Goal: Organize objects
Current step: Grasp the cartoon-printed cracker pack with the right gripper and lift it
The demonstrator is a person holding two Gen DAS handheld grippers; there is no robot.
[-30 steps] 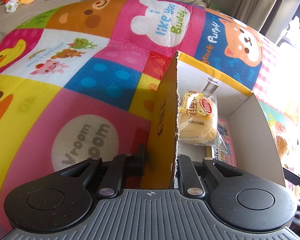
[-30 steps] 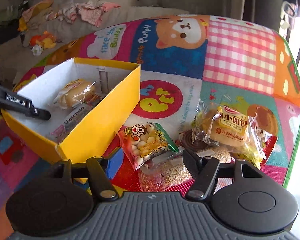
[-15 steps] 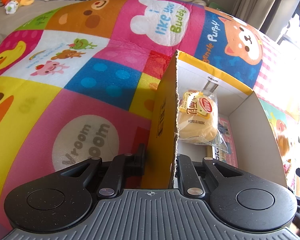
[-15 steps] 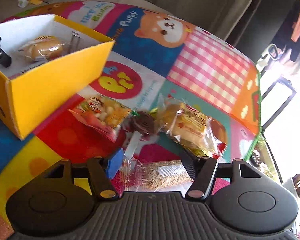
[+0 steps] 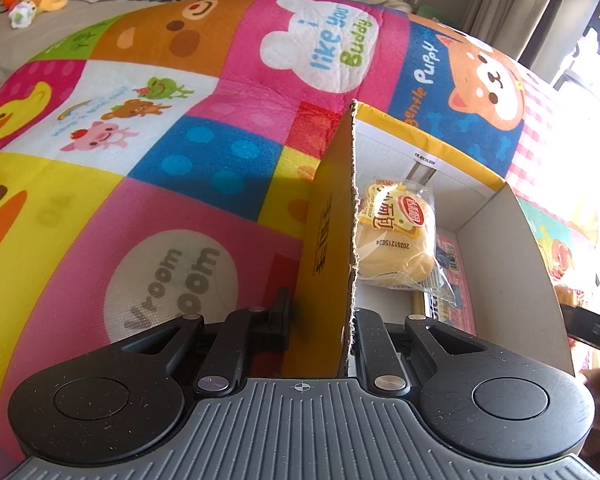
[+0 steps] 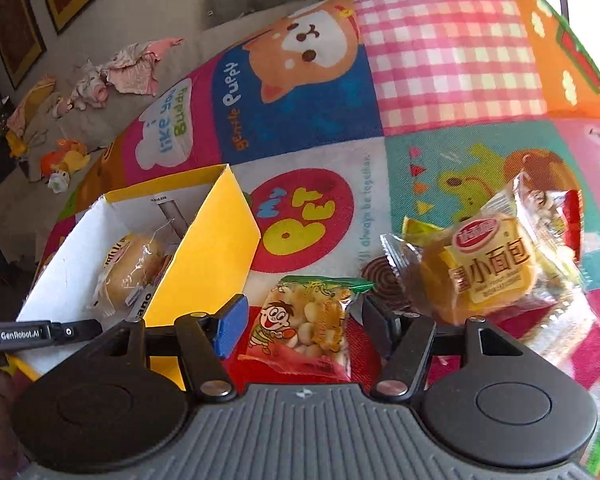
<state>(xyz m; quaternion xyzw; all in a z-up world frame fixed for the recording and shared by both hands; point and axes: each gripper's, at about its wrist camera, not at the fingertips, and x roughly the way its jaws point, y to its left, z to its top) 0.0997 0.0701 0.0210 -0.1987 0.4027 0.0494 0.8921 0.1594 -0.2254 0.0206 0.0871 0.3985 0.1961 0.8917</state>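
**Box wall pinned by one gripper while the other lines up on a snack bag**

The left gripper (image 5: 320, 320) is clamped narrowly on the near wall of the yellow box (image 5: 328, 248): one finger is pressed to the yellow outside, the other to the white inside, with the torn cardboard edge rising straight ahead between them. The grip is judged to be a bracing one, so that the light, open-topped box is kept from sliding or tipping on the soft play mat (image 5: 172, 184) while things are dropped in. Just beyond the inner finger, inside the box, a wrapped bun (image 5: 396, 240) is lying on a flat pink packet (image 5: 452, 256), so part of the sorting is taken to be done.

The right gripper (image 6: 300, 320) is held about half open, nothing being pressed by its pads. Directly between and just ahead of its fingers a bag of small round snacks (image 6: 304, 320) is lying flat on the mat; the jaws are set a little wider than the bag, apparently so that it can be straddled and pinched next. Ahead and to the right of the fingers, a second wrapped bun (image 6: 488, 268) is resting on a loose heap of wrappers, with a dark spiral-patterned item (image 6: 380, 280) partly under it. To the left of the fingers stands the box, close enough for a short carry.
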